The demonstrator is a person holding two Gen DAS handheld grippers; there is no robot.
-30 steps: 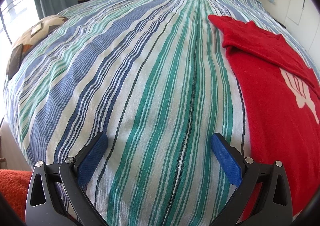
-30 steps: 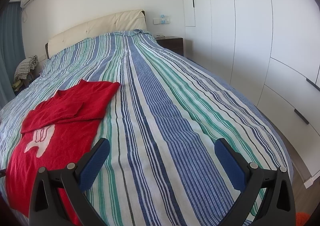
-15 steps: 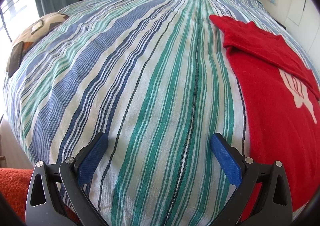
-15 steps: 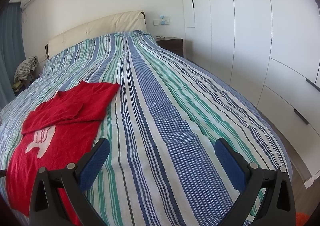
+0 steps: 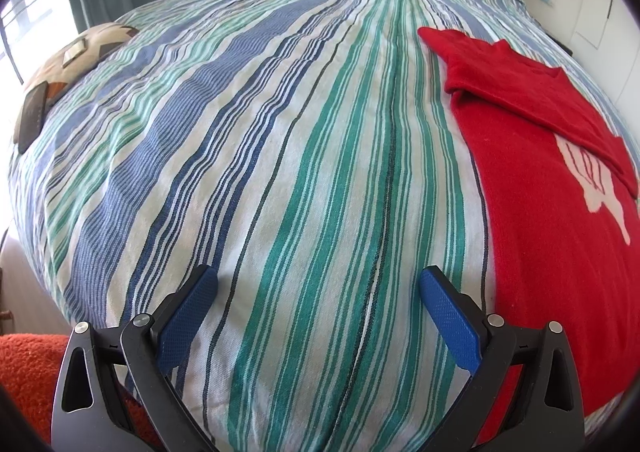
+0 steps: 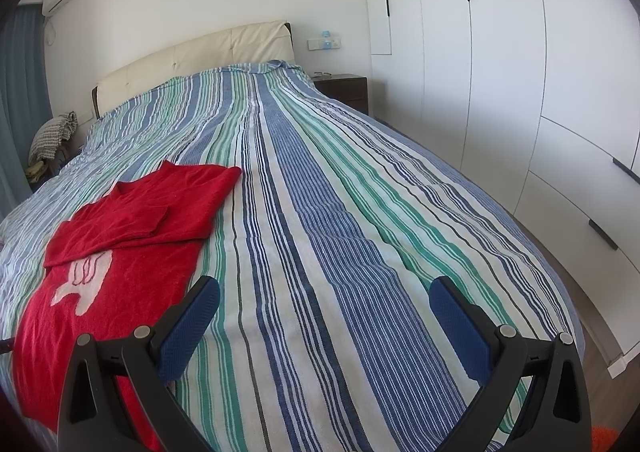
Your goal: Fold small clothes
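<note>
Red sweater [image 5: 552, 252] lies on the striped bedspread [image 5: 280, 171], right of the left gripper [image 5: 318, 294], left of the right gripper [image 6: 326, 302]; both gape wide, empty, its length running away from them.

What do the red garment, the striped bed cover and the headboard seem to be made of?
Red garment: probably knitted wool or fleece, with a fuzzy, matte surface. Striped bed cover: woven cotton-like cloth, with a visible ribbed weave and soft creases. Headboard: cream padded leather or imitation leather, smooth, with stitched panels.
</note>
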